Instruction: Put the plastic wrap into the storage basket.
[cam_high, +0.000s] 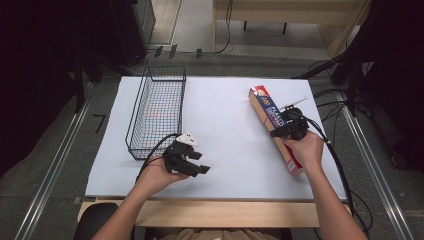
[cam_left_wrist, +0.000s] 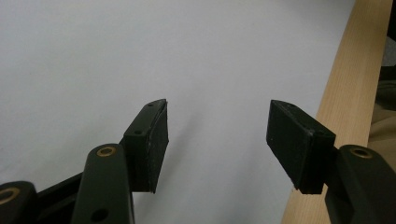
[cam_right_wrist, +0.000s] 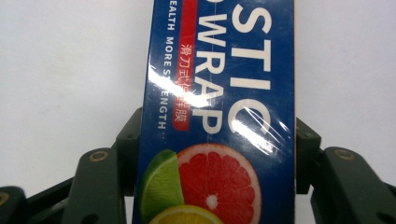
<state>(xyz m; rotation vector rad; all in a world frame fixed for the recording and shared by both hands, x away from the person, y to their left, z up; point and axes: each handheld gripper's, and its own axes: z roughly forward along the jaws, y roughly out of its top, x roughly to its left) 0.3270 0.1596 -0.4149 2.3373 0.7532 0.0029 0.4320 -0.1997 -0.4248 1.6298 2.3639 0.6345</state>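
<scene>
- The right gripper (cam_high: 286, 131) is clamping the plastic wrap box (cam_high: 272, 125) between its pads, near the table's (cam_high: 225, 125) right edge.
- The left gripper (cam_high: 200, 162) is hovering empty, jaws parted, near the front edge, well apart from the box.

The left hand (cam_high: 159, 172) rests low by the near edge of the table (cam_high: 225, 125), forearm coming in from below. Its left gripper (cam_high: 200, 162) points toward the table's middle, jaws standing apart with nothing between them. The right hand (cam_high: 305, 150) is farther out along the table's right side, arm stretched forward. Its right gripper (cam_right_wrist: 217, 140) has both jaws pressed against the sides of the plastic wrap box (cam_right_wrist: 219, 93), apparently lifted a little off the table.
</scene>
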